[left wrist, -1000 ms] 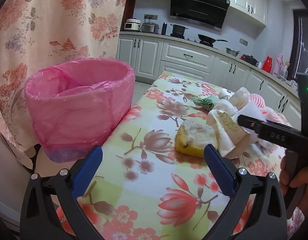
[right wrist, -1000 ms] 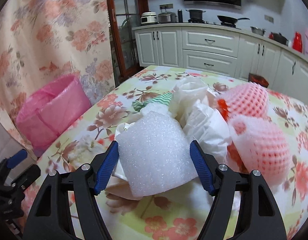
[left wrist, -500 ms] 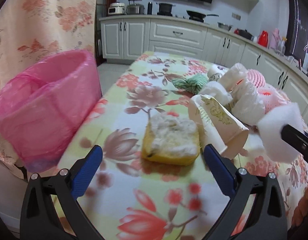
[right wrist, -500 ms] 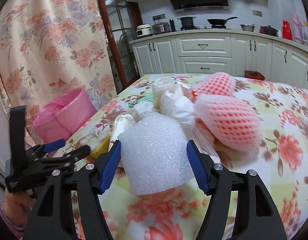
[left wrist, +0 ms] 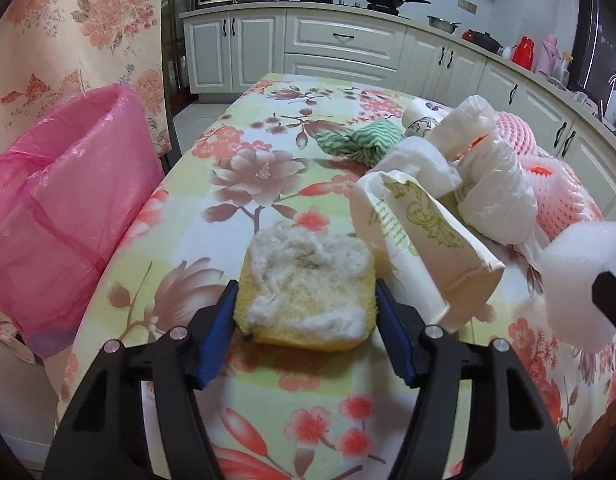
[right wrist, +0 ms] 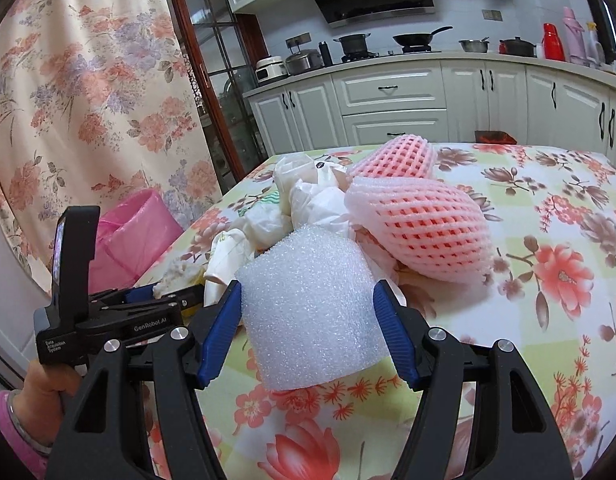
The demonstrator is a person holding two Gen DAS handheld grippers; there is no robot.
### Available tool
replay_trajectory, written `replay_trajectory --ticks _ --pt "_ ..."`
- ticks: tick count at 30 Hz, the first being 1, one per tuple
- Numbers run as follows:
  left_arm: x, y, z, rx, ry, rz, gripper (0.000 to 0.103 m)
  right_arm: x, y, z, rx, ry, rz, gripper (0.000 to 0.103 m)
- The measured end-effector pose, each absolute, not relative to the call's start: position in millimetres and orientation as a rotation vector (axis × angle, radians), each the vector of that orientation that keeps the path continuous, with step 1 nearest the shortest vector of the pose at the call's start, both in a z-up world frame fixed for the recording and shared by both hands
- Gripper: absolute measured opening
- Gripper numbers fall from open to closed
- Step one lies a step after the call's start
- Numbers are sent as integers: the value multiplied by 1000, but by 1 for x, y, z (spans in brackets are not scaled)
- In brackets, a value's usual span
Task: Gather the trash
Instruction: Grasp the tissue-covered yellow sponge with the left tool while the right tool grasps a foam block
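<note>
My left gripper (left wrist: pixel 306 320) is closed on a yellow sponge with white fluff on top (left wrist: pixel 308 288), which lies on the floral tablecloth (left wrist: pixel 244 392). My right gripper (right wrist: pixel 308 312) is shut on a white foam roll (right wrist: pixel 309 312) and holds it above the table; the roll also shows in the left wrist view (left wrist: pixel 579 276). A bin lined with a pink bag (left wrist: pixel 60 232) stands off the table's left edge. More trash lies in a pile: a crushed paper cup (left wrist: pixel 419 248), white plastic bags (left wrist: pixel 491 196), pink foam fruit nets (right wrist: pixel 419 228) and a green striped cloth (left wrist: pixel 359 142).
The left gripper's body and the hand holding it (right wrist: pixel 88 312) sit left of my right gripper. A floral curtain (left wrist: pixel 80 40) hangs behind the bin. Kitchen cabinets (left wrist: pixel 347 48) run along the back wall.
My left gripper has moved forward and closed its fingers onto the sponge. My right gripper has lifted the foam roll and pulled back a little from the pile.
</note>
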State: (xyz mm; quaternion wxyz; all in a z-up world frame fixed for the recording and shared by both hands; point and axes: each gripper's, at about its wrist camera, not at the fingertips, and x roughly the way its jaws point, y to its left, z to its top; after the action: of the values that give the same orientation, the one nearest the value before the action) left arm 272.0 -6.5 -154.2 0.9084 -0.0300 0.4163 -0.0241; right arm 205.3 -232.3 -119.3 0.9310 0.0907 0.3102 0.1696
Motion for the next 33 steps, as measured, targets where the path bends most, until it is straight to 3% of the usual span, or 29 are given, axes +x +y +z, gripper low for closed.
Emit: replay_trajectory --ticks 6,33 --pt "256 -2 -148 -85 804 -58 56 203 -228 -123 171 645 345 63" --pt "154 5 -106 -107 480 -125 56 179 -192 -106 60 589 385 63"
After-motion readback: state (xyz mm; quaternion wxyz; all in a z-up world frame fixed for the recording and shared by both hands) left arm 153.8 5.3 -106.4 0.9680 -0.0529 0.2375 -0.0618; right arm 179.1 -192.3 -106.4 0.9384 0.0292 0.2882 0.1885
